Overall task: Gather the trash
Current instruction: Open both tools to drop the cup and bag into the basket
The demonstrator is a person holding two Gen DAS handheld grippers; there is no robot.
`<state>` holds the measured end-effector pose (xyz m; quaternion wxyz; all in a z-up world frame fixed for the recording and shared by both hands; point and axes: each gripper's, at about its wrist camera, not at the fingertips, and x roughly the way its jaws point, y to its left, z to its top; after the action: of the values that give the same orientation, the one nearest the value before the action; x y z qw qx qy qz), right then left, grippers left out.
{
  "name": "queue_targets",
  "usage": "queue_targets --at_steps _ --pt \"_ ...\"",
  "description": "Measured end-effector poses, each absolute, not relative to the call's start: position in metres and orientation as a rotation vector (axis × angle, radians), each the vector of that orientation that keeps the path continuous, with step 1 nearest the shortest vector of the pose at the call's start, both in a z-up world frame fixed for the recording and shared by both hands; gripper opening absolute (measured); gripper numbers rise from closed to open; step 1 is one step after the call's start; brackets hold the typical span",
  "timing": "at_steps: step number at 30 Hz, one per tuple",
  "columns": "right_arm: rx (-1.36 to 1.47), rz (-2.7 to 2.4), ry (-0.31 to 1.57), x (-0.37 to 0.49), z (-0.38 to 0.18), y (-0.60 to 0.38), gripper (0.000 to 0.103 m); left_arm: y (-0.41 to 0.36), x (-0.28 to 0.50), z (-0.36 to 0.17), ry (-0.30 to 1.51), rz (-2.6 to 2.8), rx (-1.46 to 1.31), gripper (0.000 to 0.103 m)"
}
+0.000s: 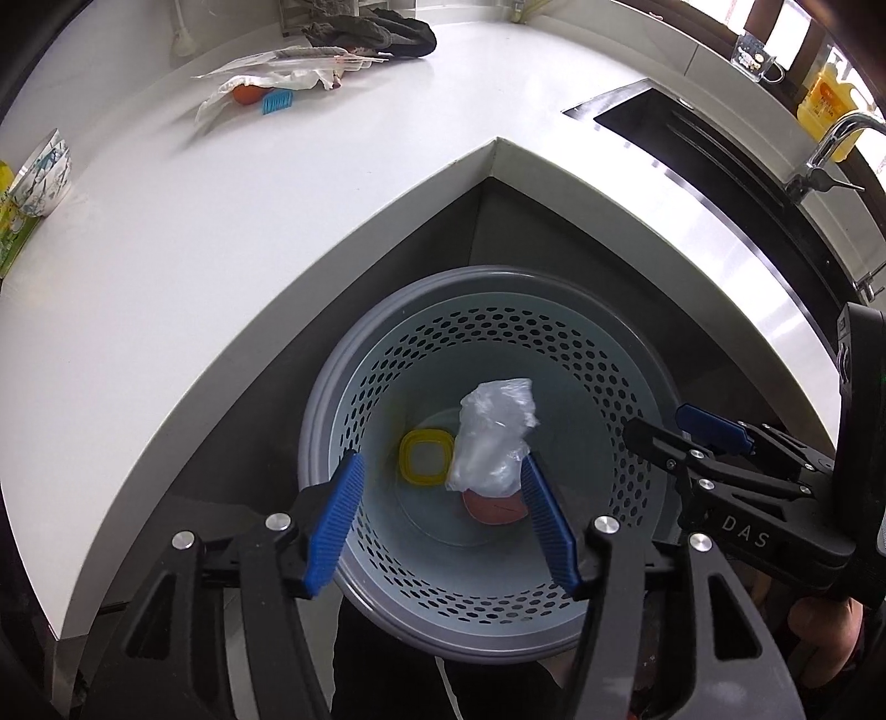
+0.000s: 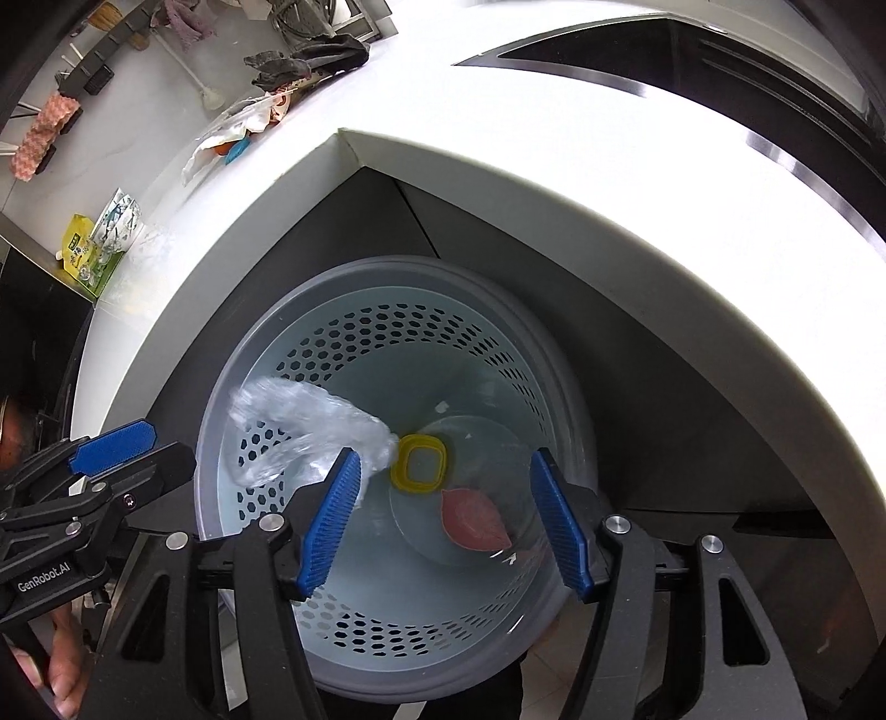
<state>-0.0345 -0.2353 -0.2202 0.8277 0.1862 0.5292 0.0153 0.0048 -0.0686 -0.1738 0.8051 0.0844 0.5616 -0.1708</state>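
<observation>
A grey perforated trash bin point(image 1: 354, 387) stands below the inner corner of the white counter point(image 1: 221, 221); it also shows in the right wrist view point(image 2: 559, 387). A yellow lid point(image 1: 423, 458) and a pinkish piece point(image 1: 493, 508) lie on its bottom. A crumpled clear plastic bag point(image 1: 493, 437) is inside the bin's mouth, free of both grippers, blurred in the right wrist view point(image 2: 310, 426). My left gripper point(image 1: 443, 526) is open above the bin. My right gripper point(image 2: 443, 520) is open above the bin too, beside the left one.
More plastic wrappers with an orange thing and a blue clip point(image 1: 277, 83) lie at the counter's back, near a dark cloth point(image 1: 382, 30). A patterned bowl point(image 1: 41, 177) stands at the left. A sink point(image 1: 720, 166) with a tap point(image 1: 830, 144) is at the right.
</observation>
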Motion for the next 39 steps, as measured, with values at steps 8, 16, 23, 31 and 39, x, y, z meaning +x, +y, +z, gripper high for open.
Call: queue_targets --at_steps 8,16,23,31,39 --pt "0.409 0.021 1.13 -0.041 -0.216 -0.24 0.061 -0.07 0.006 -0.164 1.19 -0.369 0.18 0.058" --pt "0.422 0.017 1.119 -0.043 -0.2 -0.247 0.061 -0.07 0.008 -0.14 1.164 -0.369 0.166 0.062" --pt "0.43 0.023 1.094 -0.038 -0.18 -0.244 0.061 -0.064 0.01 -0.112 1.119 -0.36 0.162 0.08" --pt "0.393 0.043 1.058 -0.025 -0.147 -0.237 0.061 -0.043 0.027 -0.078 1.064 -0.339 0.105 0.087" --pt "0.375 0.026 1.014 0.008 -0.12 -0.228 0.061 -0.014 0.062 -0.051 1.006 -0.304 0.082 0.09"
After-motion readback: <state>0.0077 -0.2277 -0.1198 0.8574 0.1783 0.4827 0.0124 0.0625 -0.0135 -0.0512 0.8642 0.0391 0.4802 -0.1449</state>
